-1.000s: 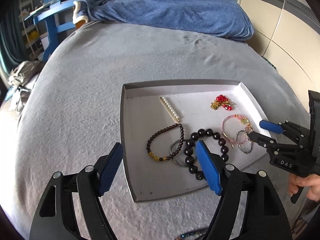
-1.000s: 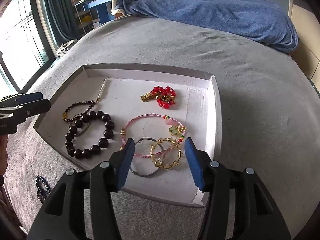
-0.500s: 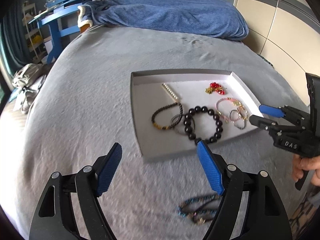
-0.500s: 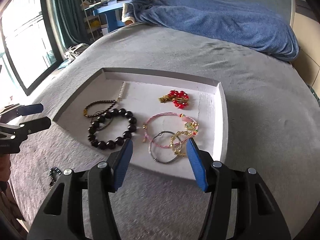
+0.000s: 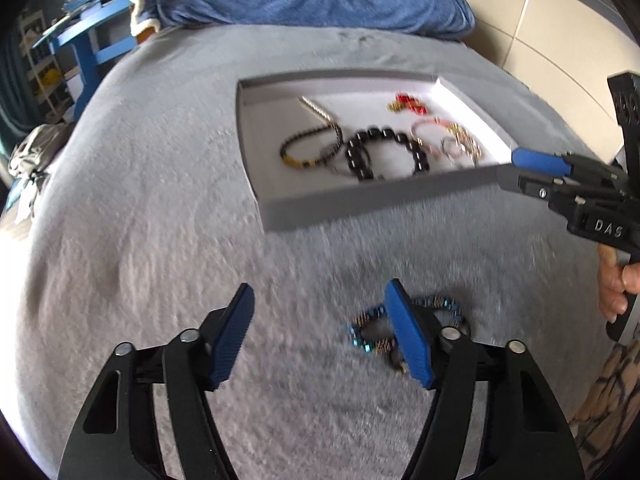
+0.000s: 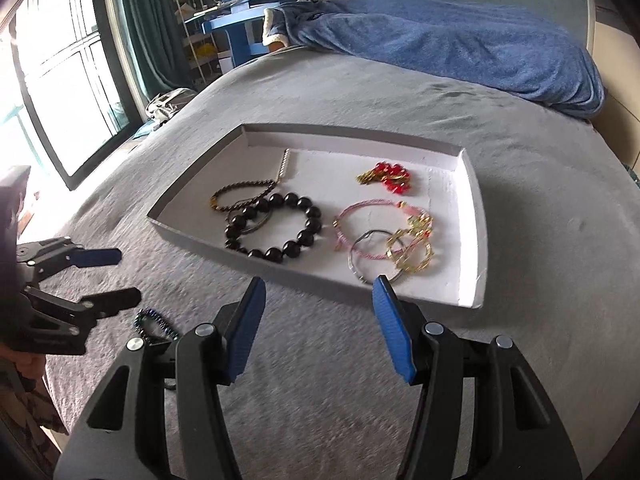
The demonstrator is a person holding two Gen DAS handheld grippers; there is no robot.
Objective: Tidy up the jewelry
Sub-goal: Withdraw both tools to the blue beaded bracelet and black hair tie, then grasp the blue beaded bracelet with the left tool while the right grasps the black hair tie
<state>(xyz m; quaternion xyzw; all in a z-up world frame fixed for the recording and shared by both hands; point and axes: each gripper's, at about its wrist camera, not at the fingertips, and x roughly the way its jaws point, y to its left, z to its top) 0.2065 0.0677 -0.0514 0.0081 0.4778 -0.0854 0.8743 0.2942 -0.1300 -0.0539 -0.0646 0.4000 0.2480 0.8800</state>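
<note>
Blue-beaded bracelet lies on the bed, outside the tray near edge; the rest sits inside. Left tongs and right tongs gape, empty.

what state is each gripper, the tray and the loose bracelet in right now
left gripper: open, empty, above the blanket
right gripper: open, empty, short of the tray
tray: lidless, resting on the blanket, holding jewelry
blue beaded bracelet: loose on the blanket outside the tray, not gripped
black bead bracelet: lying flat in the tray
grey blanket: spread flat
</note>
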